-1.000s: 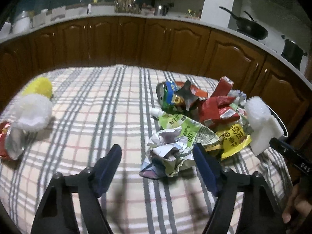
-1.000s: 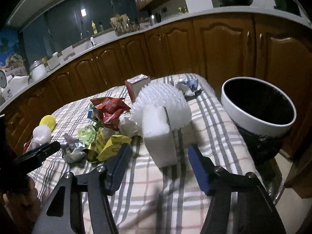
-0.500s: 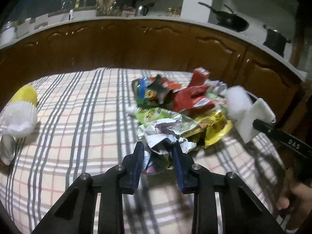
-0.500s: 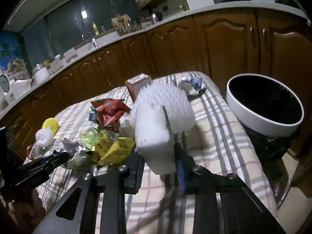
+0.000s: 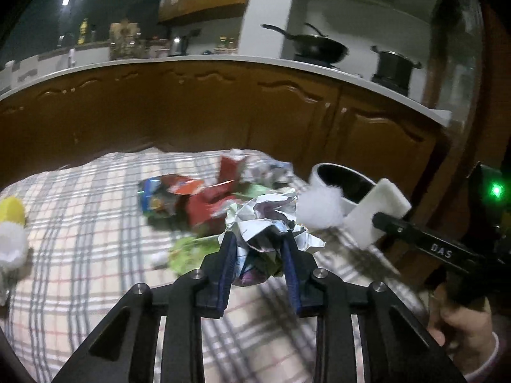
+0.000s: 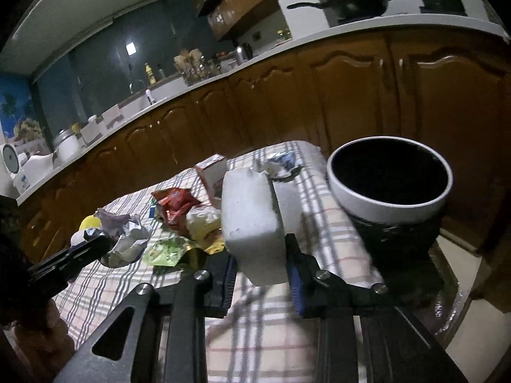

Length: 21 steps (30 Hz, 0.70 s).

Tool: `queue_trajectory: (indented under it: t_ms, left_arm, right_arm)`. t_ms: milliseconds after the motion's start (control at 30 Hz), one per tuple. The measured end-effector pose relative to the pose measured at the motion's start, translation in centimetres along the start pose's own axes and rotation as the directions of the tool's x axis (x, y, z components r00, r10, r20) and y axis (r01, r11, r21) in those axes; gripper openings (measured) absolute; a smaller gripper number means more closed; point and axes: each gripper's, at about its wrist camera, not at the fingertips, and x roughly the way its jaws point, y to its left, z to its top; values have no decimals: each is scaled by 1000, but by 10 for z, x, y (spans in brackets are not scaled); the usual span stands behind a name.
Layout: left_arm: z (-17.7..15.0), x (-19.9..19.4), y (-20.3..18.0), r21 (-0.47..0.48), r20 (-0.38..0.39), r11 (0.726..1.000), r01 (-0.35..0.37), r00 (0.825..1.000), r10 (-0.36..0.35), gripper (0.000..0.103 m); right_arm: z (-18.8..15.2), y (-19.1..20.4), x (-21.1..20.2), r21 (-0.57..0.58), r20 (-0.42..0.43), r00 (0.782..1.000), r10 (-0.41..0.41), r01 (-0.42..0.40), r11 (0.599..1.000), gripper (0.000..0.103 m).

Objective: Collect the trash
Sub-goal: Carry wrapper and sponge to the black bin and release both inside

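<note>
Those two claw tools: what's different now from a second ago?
Both closed on trash and lifted it. The left gripper had open jaws around the crumpled paper; now it is shut on it, raised off the checked tablecloth. The right gripper likewise clamped the white foam piece and carries it toward the bin. The wrapper pile and bin stayed put.

Crumpled glossy paper (image 5: 265, 223); matt white foam (image 6: 252, 220).
</note>
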Motion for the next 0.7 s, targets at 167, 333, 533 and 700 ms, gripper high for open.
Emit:
queue_trajectory:
  t_ms: [167,333,533,700]
  left_arm:
    - [7,21,-20,41,-22,998,53,998,-52,27]
    - [26,51,-40,75,-36,993,88,996,-85,27]
    - [49,99,-52,92,-64,989,120,991,-114,28]
    - [66,141,-62,96,-95,987,131,988,-122,28]
  right_arm:
    - [5,-14,-9,23,20,999,-25,25,999,28]
    - [16,-42,-10,71,27,998,-50,48,996,28]
    - [39,-79,-3,104,26,995,-97,94,990,28]
    - [53,-107,6,115,9,991,-132,130,985,28]
